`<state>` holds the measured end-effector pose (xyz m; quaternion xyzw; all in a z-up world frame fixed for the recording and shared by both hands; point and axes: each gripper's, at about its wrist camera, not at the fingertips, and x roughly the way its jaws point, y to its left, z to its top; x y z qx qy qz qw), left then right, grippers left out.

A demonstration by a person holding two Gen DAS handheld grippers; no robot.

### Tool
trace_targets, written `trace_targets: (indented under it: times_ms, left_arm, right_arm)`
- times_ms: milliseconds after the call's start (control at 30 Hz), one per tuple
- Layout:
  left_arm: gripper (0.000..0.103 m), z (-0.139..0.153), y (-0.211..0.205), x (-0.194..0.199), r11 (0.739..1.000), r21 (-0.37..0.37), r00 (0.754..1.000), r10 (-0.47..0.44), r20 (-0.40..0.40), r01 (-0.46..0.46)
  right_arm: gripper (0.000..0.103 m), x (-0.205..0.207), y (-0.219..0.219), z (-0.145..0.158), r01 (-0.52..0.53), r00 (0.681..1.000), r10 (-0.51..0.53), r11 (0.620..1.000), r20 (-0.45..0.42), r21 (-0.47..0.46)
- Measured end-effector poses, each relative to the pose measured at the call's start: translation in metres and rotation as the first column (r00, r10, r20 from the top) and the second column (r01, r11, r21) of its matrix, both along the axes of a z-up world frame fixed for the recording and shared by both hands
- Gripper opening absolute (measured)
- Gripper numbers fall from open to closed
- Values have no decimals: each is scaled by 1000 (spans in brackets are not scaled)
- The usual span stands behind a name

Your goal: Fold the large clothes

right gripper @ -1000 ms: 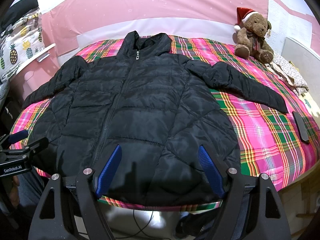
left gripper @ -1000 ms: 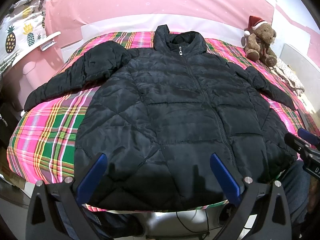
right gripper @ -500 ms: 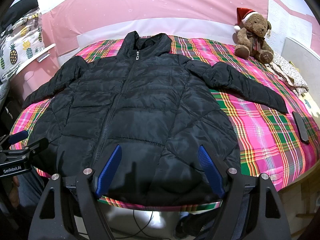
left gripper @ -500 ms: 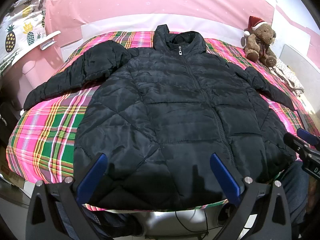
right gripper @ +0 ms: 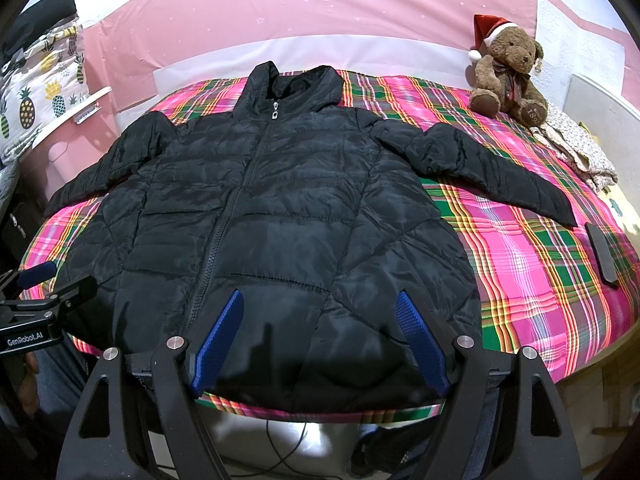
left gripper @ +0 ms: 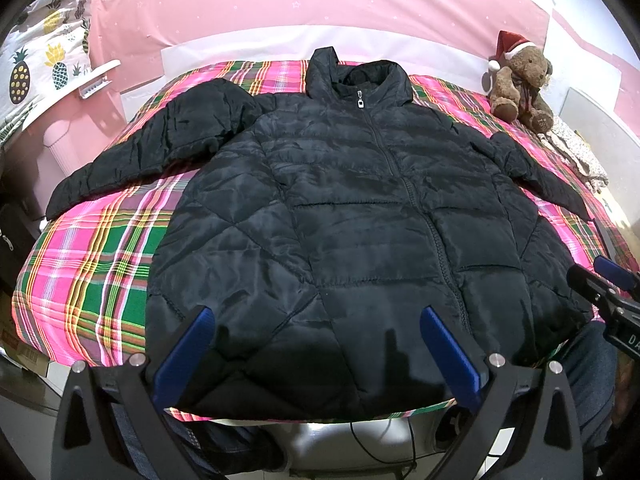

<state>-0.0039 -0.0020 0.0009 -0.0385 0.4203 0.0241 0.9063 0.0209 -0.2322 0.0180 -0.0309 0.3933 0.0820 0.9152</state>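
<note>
Both views bedward, jacket (left gripper: 340, 240) shared

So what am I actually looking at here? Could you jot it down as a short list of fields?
garment: black puffer jacket, front up, zipped, spread flat
sleeves: both stretched out to the sides
surface: bed with a pink and green plaid cover
left gripper: open, empty, over the jacket's hem
right gripper: open, empty, over the hem
other things: teddy bear in a Santa hat at the far right corner; dark flat object near the right edge
folding: not begun
</note>
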Motion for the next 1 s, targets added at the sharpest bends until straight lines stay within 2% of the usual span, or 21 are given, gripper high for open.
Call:
trace_targets:
  times_ms: [533, 600, 833, 1000]
  left_arm:
    - [103, -2, -2, -2, 1000, -6, 1000, 4, -5, -4]
    - [103, -2, 0, -3, 1000, -26, 1000, 6, -6, -6]
    - [103, -5, 27, 13, 988, -154, 1000, 26, 10, -24]
    - [103, -2, 46, 28, 991, -126, 998, 59, 37, -54]
  right_arm:
    - [78, 0, 1, 6, -2, 1000, 2, 1000, 1, 1]
    - [78, 2, -2, -1, -5, 1000, 5, 1000, 4, 1]
    - [78, 22, 16, 2, -72, 997, 72, 997, 22, 20]
    - [78, 41, 30, 6, -131, 991, 130, 991, 27, 34]
